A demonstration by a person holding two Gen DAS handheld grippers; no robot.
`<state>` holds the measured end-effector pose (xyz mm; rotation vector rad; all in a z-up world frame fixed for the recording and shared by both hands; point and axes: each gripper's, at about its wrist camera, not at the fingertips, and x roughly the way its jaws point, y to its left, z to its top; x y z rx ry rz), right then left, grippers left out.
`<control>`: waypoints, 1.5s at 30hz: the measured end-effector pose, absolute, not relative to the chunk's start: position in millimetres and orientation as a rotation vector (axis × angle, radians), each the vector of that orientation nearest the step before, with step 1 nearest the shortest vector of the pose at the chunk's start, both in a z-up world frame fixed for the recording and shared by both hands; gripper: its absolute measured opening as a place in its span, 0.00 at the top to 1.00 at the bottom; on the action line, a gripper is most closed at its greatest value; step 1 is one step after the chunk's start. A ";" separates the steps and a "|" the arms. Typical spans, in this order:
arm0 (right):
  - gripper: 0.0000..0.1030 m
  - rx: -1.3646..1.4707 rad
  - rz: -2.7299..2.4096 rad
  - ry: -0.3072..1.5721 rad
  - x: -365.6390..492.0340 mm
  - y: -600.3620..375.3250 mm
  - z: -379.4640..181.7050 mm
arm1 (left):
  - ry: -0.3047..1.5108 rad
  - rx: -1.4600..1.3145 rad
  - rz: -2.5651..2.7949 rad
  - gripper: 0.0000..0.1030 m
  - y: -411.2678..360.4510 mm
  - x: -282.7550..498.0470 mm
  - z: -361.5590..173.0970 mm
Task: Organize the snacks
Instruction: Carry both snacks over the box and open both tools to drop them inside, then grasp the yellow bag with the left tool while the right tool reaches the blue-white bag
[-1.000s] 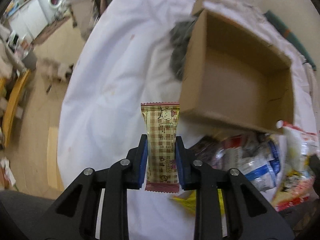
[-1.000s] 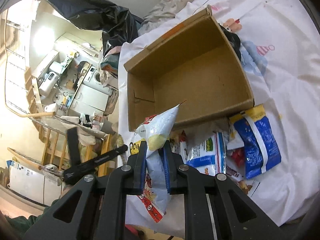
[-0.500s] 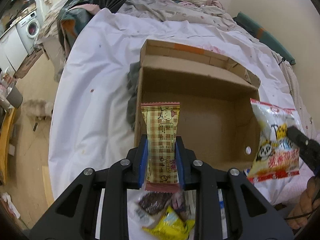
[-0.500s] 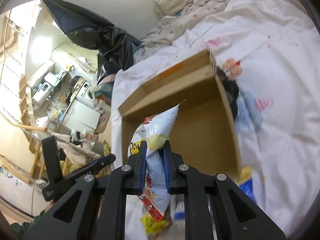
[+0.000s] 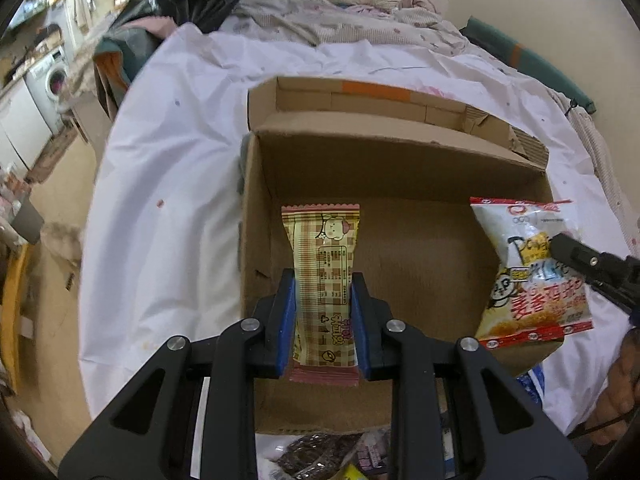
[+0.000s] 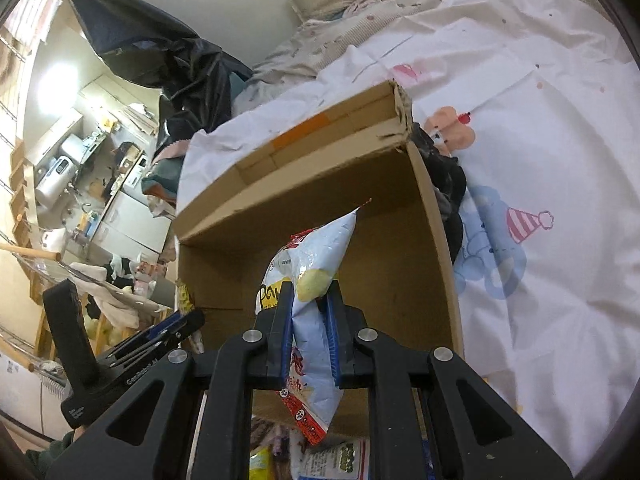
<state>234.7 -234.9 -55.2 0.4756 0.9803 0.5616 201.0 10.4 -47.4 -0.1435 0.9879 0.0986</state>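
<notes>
Both claws had swung from the snack pile to over the open brown cardboard box: left claw clamped on the pink checked wafer packet, right claw on the white-and-red crisp bag. Dropping them in likely came next.

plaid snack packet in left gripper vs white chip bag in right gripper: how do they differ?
The narrow tan-and-pink plaid snack packet is slim and flat; the white chip bag with red trim is wider and puffier. The left gripper clamps the packet across its width near the lower end; the right gripper pinches the bag's side, creasing it. Both are sealed and held over the open brown cardboard box.
</notes>
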 end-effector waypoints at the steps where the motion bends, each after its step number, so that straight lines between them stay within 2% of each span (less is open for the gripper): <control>1: 0.85 0.479 0.557 0.990 236.7 -234.0 -58.7 | 0.986 -0.146 0.098 0.78 11.3 202.0 -49.2; 13: 0.84 0.405 0.553 1.062 238.5 -211.8 -75.2 | 0.975 -0.157 0.075 0.78 9.3 201.7 -47.9; 18: 0.81 0.404 0.557 1.071 240.9 -209.5 -73.1 | 0.974 -0.147 0.070 0.76 5.9 199.4 -47.6; 20: 0.81 0.396 0.565 1.068 240.6 -207.9 -71.4 | 0.970 -0.149 0.061 0.73 4.9 198.5 -46.7; 21: 0.81 0.389 0.565 1.064 240.7 -206.5 -70.3 | 0.969 -0.144 0.061 0.68 3.8 198.0 -46.1; 24: 0.80 0.388 0.562 1.051 239.3 -206.6 -68.0 | 0.953 -0.134 0.057 0.47 0.2 195.5 -42.8; 25: 0.77 0.393 0.559 1.051 240.1 -207.4 -67.3 | 0.945 -0.135 0.058 0.37 -0.2 194.3 -41.7; 26: 0.73 0.395 0.553 1.049 240.0 -208.4 -67.2 | 0.938 -0.135 0.059 0.32 -0.4 193.2 -40.5; 27: 0.60 0.396 0.538 1.047 239.0 -210.0 -67.3 | 0.932 -0.136 0.062 0.23 -0.4 192.6 -39.7; 28: 0.43 0.400 0.529 1.040 239.0 -211.5 -66.5 | 0.927 -0.138 0.065 0.18 -0.1 192.0 -39.2; 30: 0.28 0.403 0.511 1.015 237.7 -214.8 -63.7 | 0.918 -0.145 0.065 0.18 1.2 191.0 -38.3; 45: 0.27 0.382 0.513 0.972 228.3 -220.6 -50.6 | 0.916 -0.175 0.072 0.18 9.5 177.2 -31.3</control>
